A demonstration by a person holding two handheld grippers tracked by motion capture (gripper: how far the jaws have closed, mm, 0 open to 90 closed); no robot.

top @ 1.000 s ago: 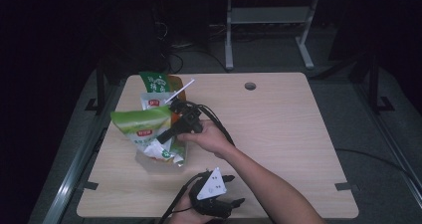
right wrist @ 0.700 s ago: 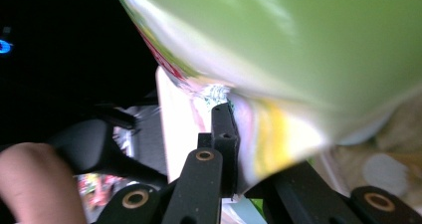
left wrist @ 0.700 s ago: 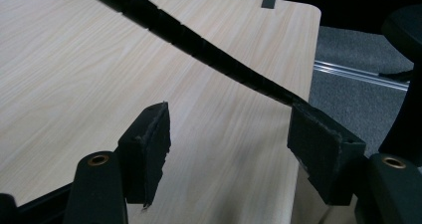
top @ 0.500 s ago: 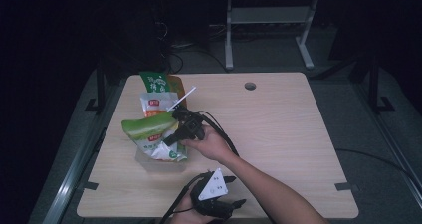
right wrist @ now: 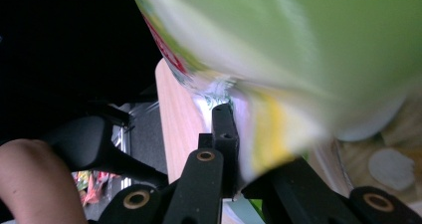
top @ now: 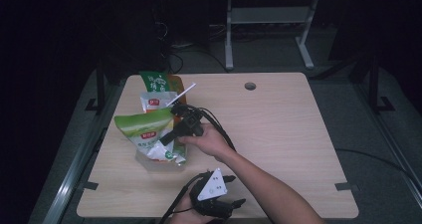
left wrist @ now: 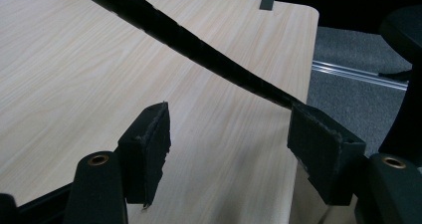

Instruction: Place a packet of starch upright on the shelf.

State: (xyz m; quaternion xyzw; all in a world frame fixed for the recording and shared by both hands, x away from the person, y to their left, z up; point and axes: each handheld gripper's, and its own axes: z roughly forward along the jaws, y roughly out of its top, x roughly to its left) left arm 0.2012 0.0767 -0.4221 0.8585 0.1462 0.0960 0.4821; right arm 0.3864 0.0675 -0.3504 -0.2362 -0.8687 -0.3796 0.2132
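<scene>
- Since the earlier frames the green pouch point(top: 149, 132) has tipped lower and flatter, nearer the surface point(top: 278, 134); both hands barely shifted.
- Left gripper point(top: 219, 206) sits at the near edge of the surface, grey plate on top, jaws spread, nothing between them, bare wood under them in its own view.
- A black cable point(left wrist: 199, 47) crosses diagonally just beyond the left gripper's pads point(left wrist: 149, 139).
- Right gripper point(top: 166, 139), mid-left of the surface, is pinching the green pouch at its edge, jaws pressed tight on the film.
- Green pouch hangs tilted over a clear-and-green packet point(top: 166, 154) lying flat.
- Farther back: white packet point(top: 157, 102), a white stick point(top: 181, 93), and a green-orange bag point(top: 159, 79) at the far-left corner.
</scene>
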